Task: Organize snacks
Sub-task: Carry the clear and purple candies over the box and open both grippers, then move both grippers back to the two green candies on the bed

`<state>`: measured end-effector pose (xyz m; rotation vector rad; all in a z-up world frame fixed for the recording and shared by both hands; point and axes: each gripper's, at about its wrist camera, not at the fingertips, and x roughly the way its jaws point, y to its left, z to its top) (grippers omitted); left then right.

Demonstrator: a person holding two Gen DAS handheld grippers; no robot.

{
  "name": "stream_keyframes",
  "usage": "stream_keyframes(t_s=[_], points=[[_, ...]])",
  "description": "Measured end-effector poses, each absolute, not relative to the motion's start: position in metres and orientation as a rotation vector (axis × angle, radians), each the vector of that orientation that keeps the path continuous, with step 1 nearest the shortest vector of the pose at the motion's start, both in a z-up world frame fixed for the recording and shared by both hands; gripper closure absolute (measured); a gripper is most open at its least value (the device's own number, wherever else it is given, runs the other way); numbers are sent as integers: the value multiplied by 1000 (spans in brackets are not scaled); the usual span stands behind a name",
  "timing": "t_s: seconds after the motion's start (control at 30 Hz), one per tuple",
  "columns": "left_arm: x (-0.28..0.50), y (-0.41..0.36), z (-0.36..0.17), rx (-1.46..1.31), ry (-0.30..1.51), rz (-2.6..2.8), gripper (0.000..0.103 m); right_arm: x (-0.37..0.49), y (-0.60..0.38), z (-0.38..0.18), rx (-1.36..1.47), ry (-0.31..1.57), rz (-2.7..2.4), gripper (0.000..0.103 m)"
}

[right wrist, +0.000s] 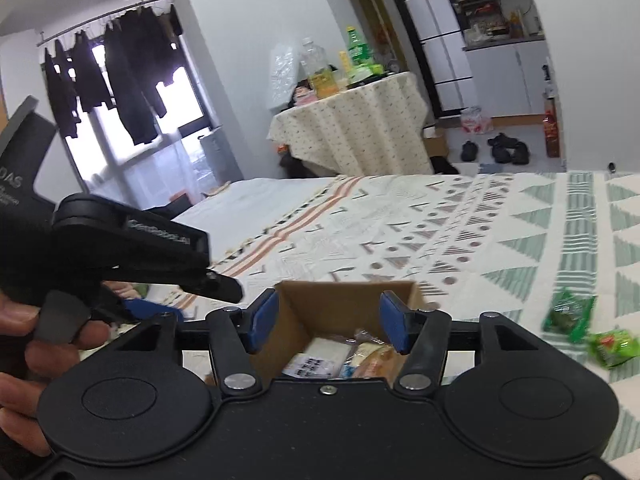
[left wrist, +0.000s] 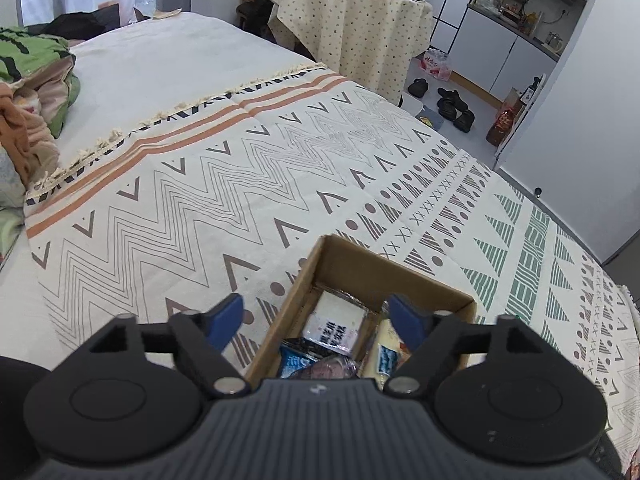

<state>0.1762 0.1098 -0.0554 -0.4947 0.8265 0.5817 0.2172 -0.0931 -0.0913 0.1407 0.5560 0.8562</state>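
Observation:
A brown cardboard box [left wrist: 372, 268] sits on the patterned bedspread and holds several snack packets, among them a white packet [left wrist: 336, 320] and a yellow one [left wrist: 386, 350]. My left gripper [left wrist: 316, 320] is open and empty, above the box's near left side. The box shows in the right wrist view too [right wrist: 340, 300], with the white packet [right wrist: 316, 358] inside. My right gripper [right wrist: 326, 322] is open and empty, just above the box. Two green snack packets [right wrist: 568, 314] [right wrist: 612, 346] lie loose on the bedspread to the right of the box.
The left gripper's body and the hand holding it [right wrist: 120, 248] are at the left of the right wrist view. A pile of bedding [left wrist: 32, 92] lies at the far left. A cloth-covered table [left wrist: 352, 28] with bottles stands beyond the bed. Shoes [left wrist: 454, 108] are on the floor.

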Motion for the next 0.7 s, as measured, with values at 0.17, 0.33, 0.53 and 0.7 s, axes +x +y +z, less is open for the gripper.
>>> stream_keyframes(t_s=[0.17, 0.33, 0.53, 0.7], points=[[182, 92, -55, -471, 836, 562, 18, 233, -123, -92, 175, 571, 751, 47], [189, 74, -56, -448, 833, 544, 18, 245, -146, -96, 188, 588, 658, 47], [200, 53, -57, -438, 833, 513, 18, 254, -167, -101, 200, 617, 535, 44], [212, 34, -62, -425, 836, 491, 18, 262, -182, -107, 218, 632, 474, 40]])
